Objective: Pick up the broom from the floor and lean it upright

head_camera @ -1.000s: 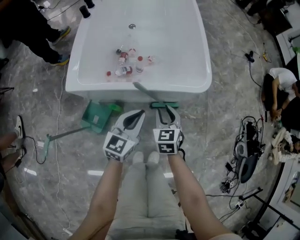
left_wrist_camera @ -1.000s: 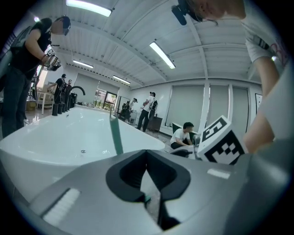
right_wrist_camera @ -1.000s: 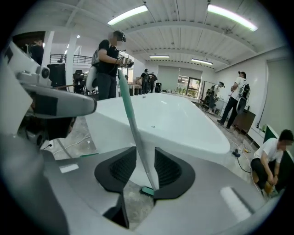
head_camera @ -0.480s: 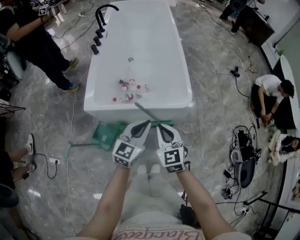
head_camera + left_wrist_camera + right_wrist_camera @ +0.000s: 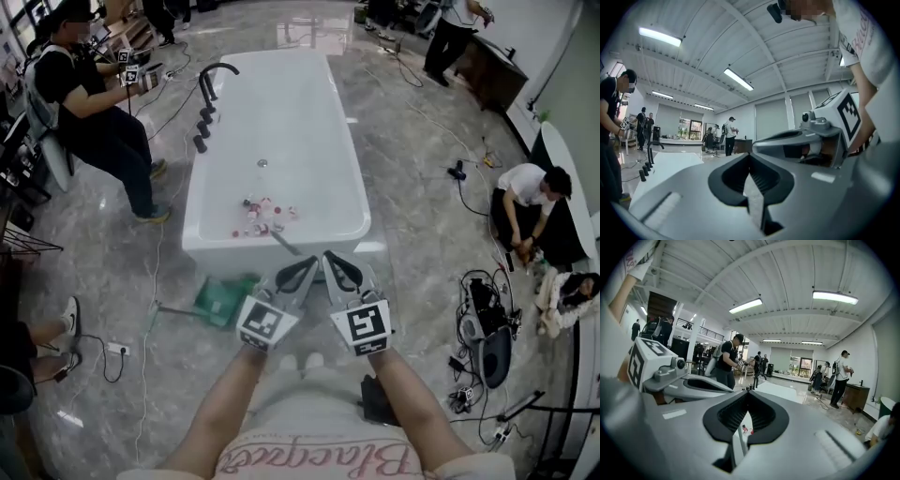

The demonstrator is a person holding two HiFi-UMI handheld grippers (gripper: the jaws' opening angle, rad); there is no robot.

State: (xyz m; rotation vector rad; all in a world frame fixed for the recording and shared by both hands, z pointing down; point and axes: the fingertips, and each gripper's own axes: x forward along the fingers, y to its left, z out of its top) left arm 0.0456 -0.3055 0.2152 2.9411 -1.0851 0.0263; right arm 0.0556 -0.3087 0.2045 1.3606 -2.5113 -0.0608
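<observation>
The broom's grey handle [image 5: 287,244] slants up against the front wall of the white bathtub [image 5: 281,112]. Its green head is hidden behind my grippers. Both grippers are held up side by side, just short of the tub's front edge and pointing about level. My right gripper [image 5: 330,258] is shut with nothing in it. In the right gripper view [image 5: 749,393] the handle [image 5: 739,442] shows beyond the slit, apart from the pads. My left gripper [image 5: 307,266] is shut too, and its own view [image 5: 750,157] shows only a pale strip through the slit.
A green dustpan [image 5: 223,298] with a long handle lies on the marble floor, left of my grippers. Several small bottles [image 5: 262,214] lie in the tub. A person sits at the left [image 5: 94,103] and another crouches at the right [image 5: 530,197]. Cables and gear [image 5: 487,328] clutter the right floor.
Both grippers have risen from near the floor and the head view has pulled back. The right jaws, open a second ago beside the broom's green head, are shut. The broom stays against the tub.
</observation>
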